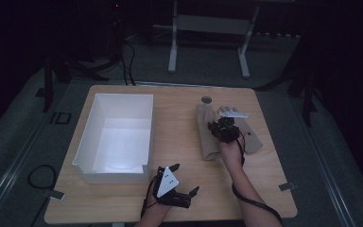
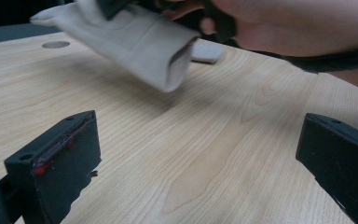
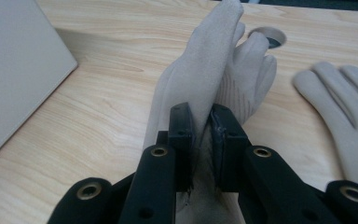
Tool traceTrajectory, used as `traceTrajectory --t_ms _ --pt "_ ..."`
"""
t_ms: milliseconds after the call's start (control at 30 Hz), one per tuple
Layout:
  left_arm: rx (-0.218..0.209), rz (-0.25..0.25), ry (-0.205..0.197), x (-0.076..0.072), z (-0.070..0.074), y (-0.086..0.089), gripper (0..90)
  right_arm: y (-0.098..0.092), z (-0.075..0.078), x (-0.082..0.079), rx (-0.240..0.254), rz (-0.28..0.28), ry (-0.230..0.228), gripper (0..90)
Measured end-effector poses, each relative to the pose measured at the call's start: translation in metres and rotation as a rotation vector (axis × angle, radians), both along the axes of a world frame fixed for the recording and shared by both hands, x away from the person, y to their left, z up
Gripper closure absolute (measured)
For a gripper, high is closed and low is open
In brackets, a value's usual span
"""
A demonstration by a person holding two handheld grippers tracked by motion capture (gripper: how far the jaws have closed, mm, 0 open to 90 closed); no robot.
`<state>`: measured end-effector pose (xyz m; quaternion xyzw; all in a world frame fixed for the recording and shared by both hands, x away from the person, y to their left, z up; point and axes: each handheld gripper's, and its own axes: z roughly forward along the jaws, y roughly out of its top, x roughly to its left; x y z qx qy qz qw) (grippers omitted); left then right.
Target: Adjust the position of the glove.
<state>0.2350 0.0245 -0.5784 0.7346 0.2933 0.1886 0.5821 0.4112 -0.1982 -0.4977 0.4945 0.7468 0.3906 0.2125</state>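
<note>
Two beige gloves lie on the right half of the wooden table (image 1: 179, 118). My right gripper (image 1: 214, 127) (image 3: 204, 140) is shut on the left glove (image 1: 206, 137) (image 3: 214, 56), with a fold of fabric near the cuff pinched between the black jaws. In the left gripper view that glove (image 2: 135, 37) hangs slightly off the table, cuff end open toward the camera. The second glove (image 1: 251, 136) (image 3: 349, 107) lies flat just to the right. My left gripper (image 1: 185, 178) (image 2: 200, 154) rests near the front edge, open, with only bare wood between its jaws.
A white open box (image 1: 118, 137) (image 3: 14, 70) with nothing inside stands on the left half of the table. A round cable hole (image 1: 206, 99) (image 3: 268, 36) sits beyond the gloves. A table frame stands on the floor behind. Bare wood lies between the box and the gloves.
</note>
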Motion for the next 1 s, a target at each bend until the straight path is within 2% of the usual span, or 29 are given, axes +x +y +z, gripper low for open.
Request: traceTrajectory --t_ms 133,200,400,500,700,1000 --pt "0.002 0.002 -0.001 0.000 0.000 0.000 0.2 -0.014 0.004 -0.014 0.026 -0.050 -0.008 80.0" --pt "0.004 0.001 -0.003 0.000 0.000 0.000 0.2 -0.017 0.005 -0.017 0.030 -0.057 -0.005 79.9" --pt "0.010 0.003 -0.003 -0.001 0.000 -0.002 0.2 -0.031 0.008 -0.044 0.057 -0.096 -0.005 79.9" --pt "0.011 0.003 -0.004 -0.001 0.000 -0.002 0.2 -0.034 0.002 -0.055 0.071 -0.094 -0.002 79.9" --pt "0.012 0.000 -0.003 -0.001 0.000 -0.002 0.1 -0.038 -0.017 -0.065 0.076 -0.110 0.030 79.9" --pt "0.014 -0.002 -0.004 -0.001 0.000 -0.003 0.2 -0.038 -0.043 -0.061 0.028 -0.114 0.077 79.2"
